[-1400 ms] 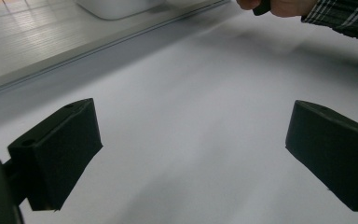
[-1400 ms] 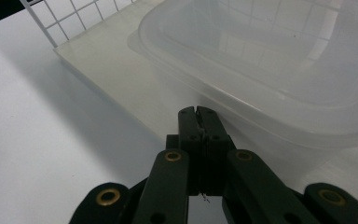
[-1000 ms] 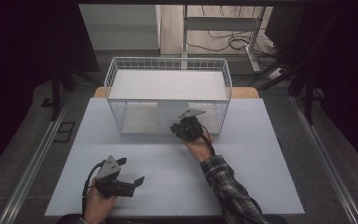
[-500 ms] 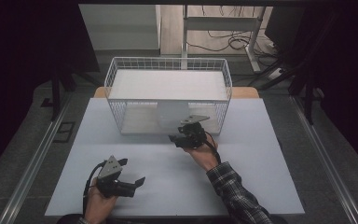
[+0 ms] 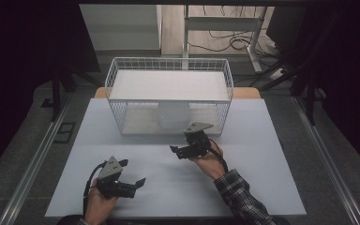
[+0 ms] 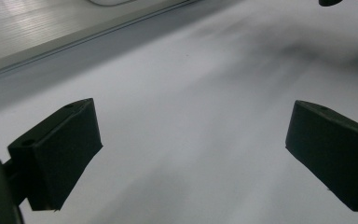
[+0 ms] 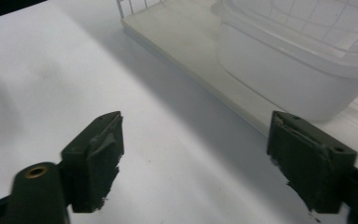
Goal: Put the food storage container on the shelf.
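With jaws wide, the right hand-held gripper (image 5: 183, 151) may bump the wire basket (image 5: 225, 83) at 12 o'clock, shifting the tub (image 7: 289, 74).

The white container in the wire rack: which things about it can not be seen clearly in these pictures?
- White container: in the high view, the rack's upper shelf hides its top.
- In the right gripper view the container is cut off by the top and right edges.
- Its contents: cloudy wall, cannot tell.
- Left claw view: blurred table.
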